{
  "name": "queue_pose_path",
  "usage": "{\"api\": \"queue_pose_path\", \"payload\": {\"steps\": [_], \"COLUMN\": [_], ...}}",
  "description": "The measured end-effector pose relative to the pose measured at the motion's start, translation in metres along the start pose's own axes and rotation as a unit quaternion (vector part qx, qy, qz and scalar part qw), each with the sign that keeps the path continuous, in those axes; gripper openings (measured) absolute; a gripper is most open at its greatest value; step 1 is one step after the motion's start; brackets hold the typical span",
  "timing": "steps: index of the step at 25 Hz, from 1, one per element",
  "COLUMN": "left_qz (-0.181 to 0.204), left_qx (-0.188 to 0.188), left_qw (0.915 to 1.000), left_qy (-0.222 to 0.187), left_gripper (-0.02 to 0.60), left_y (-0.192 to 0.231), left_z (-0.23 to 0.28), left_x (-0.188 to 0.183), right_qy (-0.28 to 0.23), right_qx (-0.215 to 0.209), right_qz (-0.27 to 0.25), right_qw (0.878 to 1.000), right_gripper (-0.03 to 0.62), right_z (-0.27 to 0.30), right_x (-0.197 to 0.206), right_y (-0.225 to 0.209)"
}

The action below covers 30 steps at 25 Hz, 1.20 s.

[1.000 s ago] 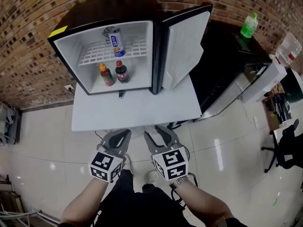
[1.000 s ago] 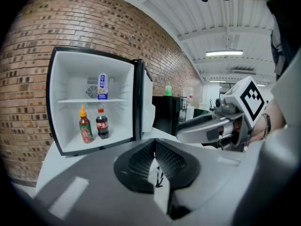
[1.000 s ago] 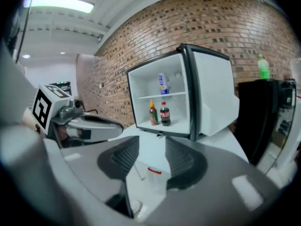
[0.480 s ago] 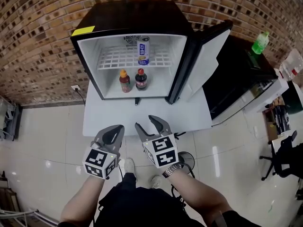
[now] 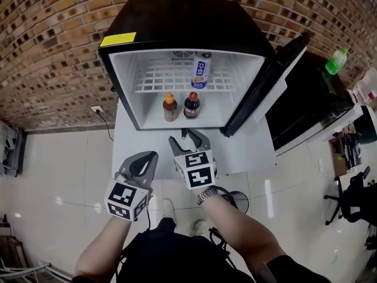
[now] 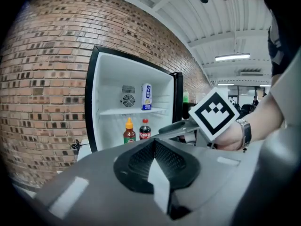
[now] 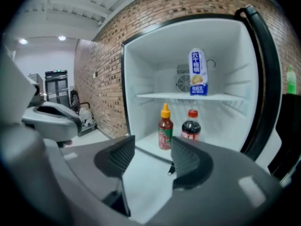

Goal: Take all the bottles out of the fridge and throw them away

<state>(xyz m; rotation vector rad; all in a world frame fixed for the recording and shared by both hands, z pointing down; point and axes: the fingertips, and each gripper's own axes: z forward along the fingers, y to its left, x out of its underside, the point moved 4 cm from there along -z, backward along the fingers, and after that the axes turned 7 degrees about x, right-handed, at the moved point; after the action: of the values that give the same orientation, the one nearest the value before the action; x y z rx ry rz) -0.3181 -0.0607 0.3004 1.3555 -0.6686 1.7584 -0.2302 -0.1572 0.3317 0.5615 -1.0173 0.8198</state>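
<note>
1. The left hand-held gripper [image 5: 150,156] is kept empty with its jaws together, just left of the right hand-held gripper [image 5: 179,134].
2. The right one's jaws have just been opening and nothing is held. The sauce bottle [image 5: 169,107] straight ahead should be squared up, clear of the cola bottle [image 5: 191,105] beside it. A white bottle [image 5: 201,74] stands higher.
3. The fridge [image 5: 177,22] is carried on a white worktop [image 5: 247,152], with a brick wall [image 5: 47,52] beyond.

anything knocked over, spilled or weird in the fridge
Nothing stands out. In the open fridge, the white bottle stands upright on the wire shelf, and the sauce bottle and cola bottle stand upright side by side below it. No spills visible.
</note>
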Motion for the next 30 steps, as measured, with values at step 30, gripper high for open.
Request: {"api": "queue_pose_path", "payload": {"steps": [30], "left_qz": [-0.018], "left_qx": [0.015], "left_qw": [0.9987], "left_qy": [0.045], "left_gripper": [0.003], "left_y": [0.103], "left_z": [0.031], "left_x": [0.034], "right_qy": [0.060], "right_qx": [0.095], "right_qz": [0.010], "right_qw": [0.994], "right_gripper": [0.303], "right_z": [0.182], "right_x": [0.014], "right_y": [-0.015]}}
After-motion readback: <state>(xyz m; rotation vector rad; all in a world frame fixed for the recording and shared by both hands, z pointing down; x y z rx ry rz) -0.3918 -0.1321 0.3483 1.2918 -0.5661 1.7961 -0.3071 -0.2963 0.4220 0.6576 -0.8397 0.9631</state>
